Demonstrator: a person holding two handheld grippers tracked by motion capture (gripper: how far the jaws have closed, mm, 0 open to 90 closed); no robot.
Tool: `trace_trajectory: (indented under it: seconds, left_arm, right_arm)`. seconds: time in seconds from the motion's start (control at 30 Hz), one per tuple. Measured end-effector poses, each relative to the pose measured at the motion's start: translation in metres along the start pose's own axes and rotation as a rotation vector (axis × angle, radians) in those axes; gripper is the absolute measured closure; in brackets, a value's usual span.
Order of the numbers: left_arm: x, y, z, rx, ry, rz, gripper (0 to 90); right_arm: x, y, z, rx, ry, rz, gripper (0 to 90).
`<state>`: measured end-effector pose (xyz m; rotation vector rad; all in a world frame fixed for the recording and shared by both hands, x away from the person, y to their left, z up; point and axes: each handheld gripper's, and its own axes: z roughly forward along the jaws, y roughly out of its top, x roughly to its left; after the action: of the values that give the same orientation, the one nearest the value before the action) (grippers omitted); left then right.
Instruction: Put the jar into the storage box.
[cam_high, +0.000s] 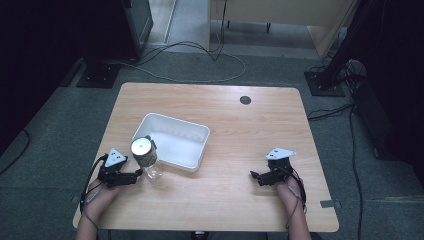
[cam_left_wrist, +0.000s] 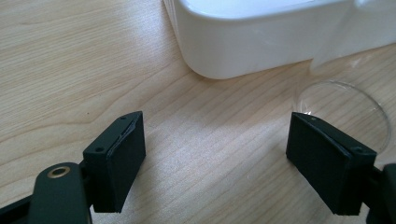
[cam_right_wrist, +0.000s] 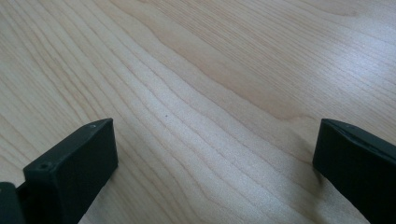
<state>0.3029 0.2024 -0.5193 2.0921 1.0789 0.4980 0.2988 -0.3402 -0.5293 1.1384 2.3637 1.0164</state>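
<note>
Left gripper (cam_high: 134, 176) on wooden table (cam_high: 235, 125), jaws spread wide and empty, right jaw just beside clear jar (cam_high: 146, 158) with metal lid, jar touching white tray (cam_high: 172, 141), right gripper (cam_high: 255, 176) well apart, jaws wide over bare wood, holding nothing.

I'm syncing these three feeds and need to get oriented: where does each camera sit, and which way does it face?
High view: above the person's side, looking forward and down on the wooden table; both forearms, left gripper and right gripper show.
Left gripper view: rides the left gripper, facing the white bin and clear jar; jaws apart.
Right gripper view: rides the right gripper, facing bare wood; jaws apart.
High and left gripper views share bin and jar.
</note>
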Motion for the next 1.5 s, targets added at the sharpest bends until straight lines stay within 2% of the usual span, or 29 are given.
trace_trajectory:
  seconds: [0.97, 1.1, 1.2, 1.3, 1.43, 1.5]
  left_arm:
    - [-0.0014, 0.0006, 0.0008, 0.001, 0.008, -0.004, 18.5]
    - [-0.002, 0.0013, 0.0015, 0.001, 0.018, -0.013, 18.6]
    - [-0.003, 0.0012, 0.0013, -0.002, 0.025, -0.004, 18.6]
    - [-0.0023, 0.0012, 0.0013, 0.0, 0.019, -0.016, 18.6]
    - [-0.0016, 0.0008, -0.0003, -0.025, 0.014, -0.028, 18.7]
    - [0.001, 0.0003, -0.0021, -0.057, -0.013, -0.064, 18.7]
  right_arm:
    - [-0.0003, 0.0003, 0.0004, -0.001, 0.001, -0.002, 0.0]
    - [-0.0002, 0.0003, 0.0004, -0.001, 0.001, -0.002, 0.0]
    - [-0.0002, 0.0003, 0.0004, -0.001, 0.001, -0.002, 0.0]
    - [-0.0003, 0.0003, 0.0004, -0.001, 0.001, -0.002, 0.0]
    - [-0.0003, 0.0003, 0.0004, -0.001, 0.001, -0.002, 0.0]
    - [-0.0002, 0.0003, 0.0004, -0.001, 0.001, -0.001, 0.0]
